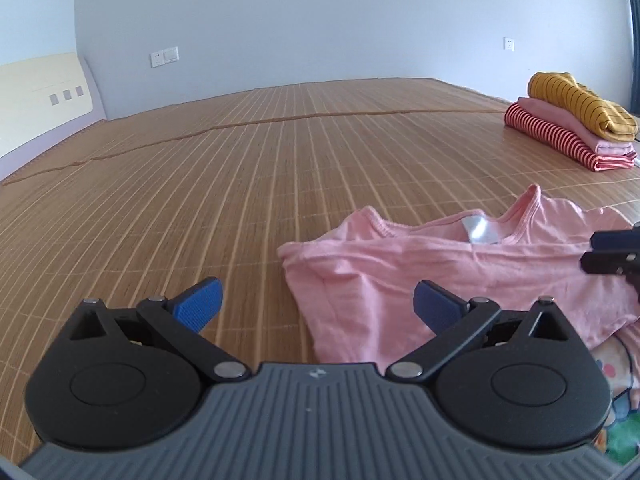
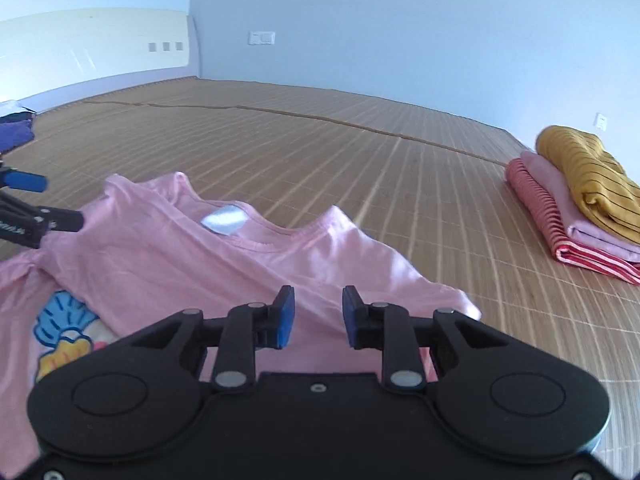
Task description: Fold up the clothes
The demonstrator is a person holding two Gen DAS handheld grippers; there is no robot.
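Note:
A pink T-shirt (image 1: 404,276) lies on the bamboo mat, partly folded, its collar and white label facing away; it also shows in the right wrist view (image 2: 224,264), with a cartoon print at its lower left. My left gripper (image 1: 318,306) is open and empty, just above the shirt's left edge. My right gripper (image 2: 319,316) is open with a narrow gap, empty, above the shirt's right shoulder area. The right gripper's tip shows at the right edge of the left wrist view (image 1: 612,258). The left gripper's blue fingertips (image 2: 24,182) show at the left of the right wrist view.
A stack of folded clothes (image 1: 572,120), yellow striped on pink on red striped, sits on the mat at the far right, also in the right wrist view (image 2: 580,192). The bamboo mat (image 1: 240,184) stretches to the wall. A headboard (image 1: 40,92) stands at left. Dark clothing (image 2: 14,132) lies far left.

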